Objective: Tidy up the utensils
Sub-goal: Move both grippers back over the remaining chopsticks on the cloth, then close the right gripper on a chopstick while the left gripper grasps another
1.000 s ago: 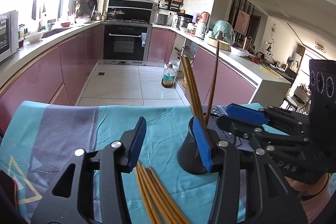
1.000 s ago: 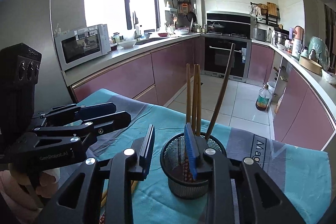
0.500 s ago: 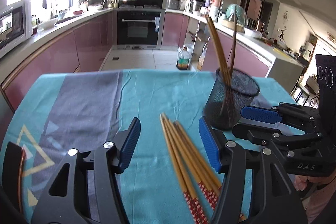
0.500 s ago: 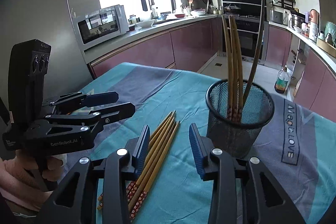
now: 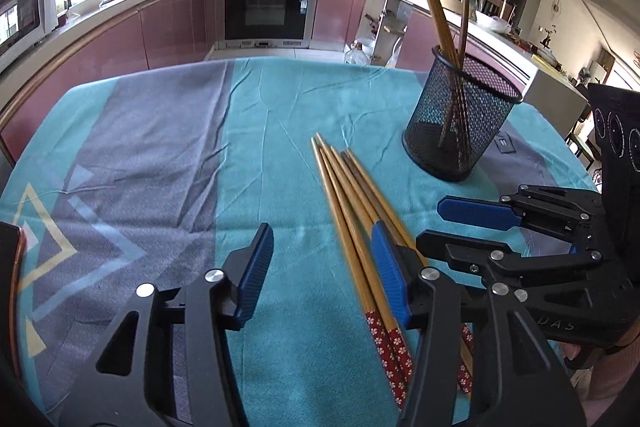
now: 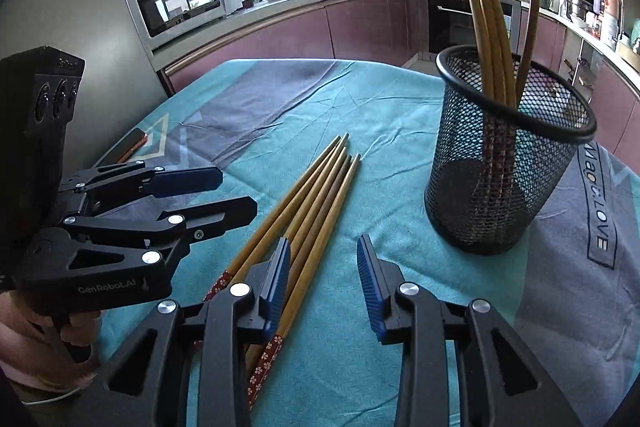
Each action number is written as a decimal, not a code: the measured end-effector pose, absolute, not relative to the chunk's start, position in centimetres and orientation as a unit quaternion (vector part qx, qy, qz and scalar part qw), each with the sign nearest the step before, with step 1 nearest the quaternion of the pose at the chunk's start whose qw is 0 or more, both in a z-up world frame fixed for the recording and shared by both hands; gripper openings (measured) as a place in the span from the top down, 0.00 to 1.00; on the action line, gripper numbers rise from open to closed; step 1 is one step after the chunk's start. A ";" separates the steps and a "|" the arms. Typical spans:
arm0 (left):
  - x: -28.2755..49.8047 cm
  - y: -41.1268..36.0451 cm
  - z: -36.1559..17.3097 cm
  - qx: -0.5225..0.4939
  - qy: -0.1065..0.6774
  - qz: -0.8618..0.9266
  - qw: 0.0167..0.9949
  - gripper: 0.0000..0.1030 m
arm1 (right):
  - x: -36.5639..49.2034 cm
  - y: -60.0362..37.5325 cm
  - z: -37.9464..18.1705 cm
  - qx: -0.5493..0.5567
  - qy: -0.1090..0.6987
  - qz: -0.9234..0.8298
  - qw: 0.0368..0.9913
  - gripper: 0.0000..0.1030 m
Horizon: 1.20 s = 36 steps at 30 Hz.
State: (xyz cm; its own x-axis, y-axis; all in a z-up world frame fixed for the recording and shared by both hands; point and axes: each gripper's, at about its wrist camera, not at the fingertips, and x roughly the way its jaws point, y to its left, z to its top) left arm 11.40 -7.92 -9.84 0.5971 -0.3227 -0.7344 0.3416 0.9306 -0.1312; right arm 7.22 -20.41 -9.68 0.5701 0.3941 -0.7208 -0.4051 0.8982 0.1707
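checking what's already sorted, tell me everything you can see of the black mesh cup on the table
The black mesh cup is a round wire-mesh holder with a solid rolled rim, slightly wider at the top. It stands upright on the teal and grey tablecloth, beyond the loose chopsticks and apart from them. Inside lean four chopsticks: three light wooden ones bunched together and one darker one slanting the other way, their patterned ends at the bottom. Neither gripper touches it.
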 end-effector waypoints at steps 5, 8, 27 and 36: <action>11.9 -8.1 -11.0 0.006 0.428 -0.190 0.884 0.60 | 7.6 -20.1 -10.3 -0.008 0.413 0.220 0.884 0.72; 12.2 -8.4 -11.4 0.007 0.433 -0.190 0.881 0.62 | 7.7 -20.1 -10.6 -0.011 0.418 0.218 0.882 0.74; 12.8 -9.7 -12.3 0.021 0.444 -0.201 0.873 0.79 | 8.4 -20.1 -10.9 -0.036 0.429 0.207 0.878 0.77; 14.0 -10.0 -12.5 0.025 0.445 -0.194 0.874 0.83 | 8.9 -19.6 -11.1 -0.040 0.426 0.202 0.881 0.77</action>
